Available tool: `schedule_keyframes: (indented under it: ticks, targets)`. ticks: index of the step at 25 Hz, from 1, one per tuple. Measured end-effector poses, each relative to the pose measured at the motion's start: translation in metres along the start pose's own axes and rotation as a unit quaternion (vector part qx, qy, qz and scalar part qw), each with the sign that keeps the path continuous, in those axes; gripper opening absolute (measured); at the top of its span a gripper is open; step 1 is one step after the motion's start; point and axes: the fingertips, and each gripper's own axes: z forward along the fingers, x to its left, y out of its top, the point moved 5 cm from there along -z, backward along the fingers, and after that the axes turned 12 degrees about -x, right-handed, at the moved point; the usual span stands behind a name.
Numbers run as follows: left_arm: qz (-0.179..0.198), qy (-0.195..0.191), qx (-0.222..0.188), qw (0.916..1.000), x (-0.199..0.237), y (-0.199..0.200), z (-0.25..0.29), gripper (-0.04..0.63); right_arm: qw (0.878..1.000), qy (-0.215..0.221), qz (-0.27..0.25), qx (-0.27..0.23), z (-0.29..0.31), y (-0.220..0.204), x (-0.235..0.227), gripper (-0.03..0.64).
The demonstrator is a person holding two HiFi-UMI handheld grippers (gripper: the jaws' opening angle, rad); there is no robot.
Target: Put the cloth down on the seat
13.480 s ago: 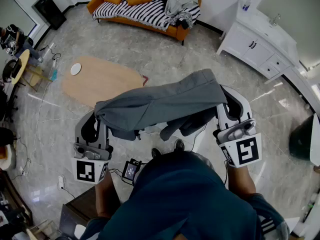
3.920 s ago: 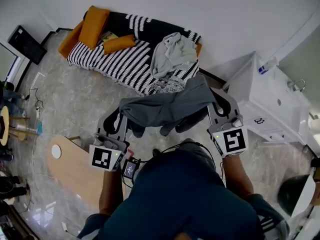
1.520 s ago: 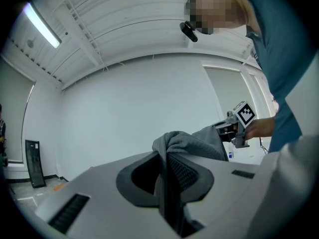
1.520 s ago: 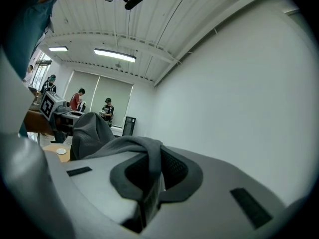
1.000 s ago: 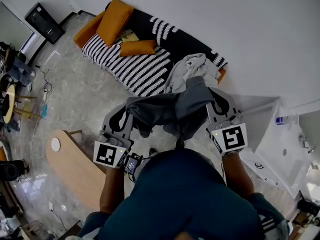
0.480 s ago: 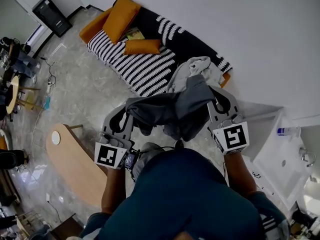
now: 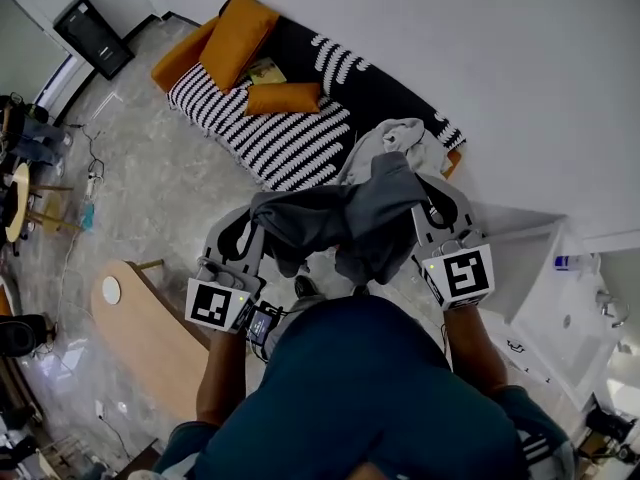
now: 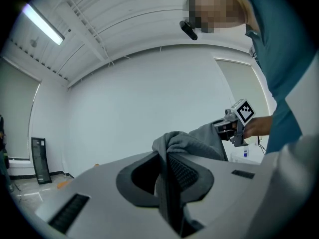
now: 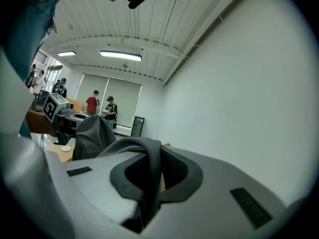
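Note:
A grey cloth hangs stretched between my two grippers above the floor, just short of the sofa. My left gripper is shut on the cloth's left end; the fabric is pinched between its jaws. At the right end my right gripper is likewise shut on the cloth. The seat is a sofa with a black-and-white striped cover and orange cushions, against the wall ahead. A light grey garment lies crumpled on the sofa's right end, right beyond the held cloth.
A wooden oval table stands at the lower left on the marble floor. A white cabinet sits at the right against the wall. A black speaker stands at the upper left. Several people stand far off in the right gripper view.
Both grippers and the cloth have moved a little closer to the sofa together. The grip on both ends is unchanged.

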Motion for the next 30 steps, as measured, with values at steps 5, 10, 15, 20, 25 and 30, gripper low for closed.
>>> schedule_keyframes:
  ticks: [5, 10, 15, 20, 25, 30]
  targets:
    - [0.001, -0.024, -0.022, 0.9995, 0.024, -0.006, 0.008, 0.044, 1.000, -0.012, 0.009, 0.005, 0.024, -0.005, 0.014, 0.020]
    - [-0.006, -0.024, 0.010, 0.9996, 0.054, -0.012, 0.000, 0.044, 1.000, -0.023, 0.007, 0.008, 0.044, -0.005, 0.024, 0.020]
    - [-0.010, -0.030, 0.010, 0.9994, 0.073, -0.013, -0.004, 0.044, 0.999, -0.032, 0.004, 0.007, 0.057, -0.001, 0.035, 0.020]
    - [-0.019, -0.042, 0.008, 0.9989, 0.081, -0.025, 0.004, 0.044, 0.999, -0.032, -0.007, 0.012, 0.059, 0.000, 0.037, 0.020]
    - [-0.032, -0.036, -0.001, 0.9988, 0.073, -0.028, 0.026, 0.044, 0.999, -0.037, 0.001, 0.025, 0.061, -0.012, 0.010, 0.020]
    - [-0.027, -0.030, -0.015, 0.9991, 0.062, -0.023, 0.054, 0.044, 1.000, -0.013, 0.003, 0.012, 0.072, -0.015, -0.008, 0.020]
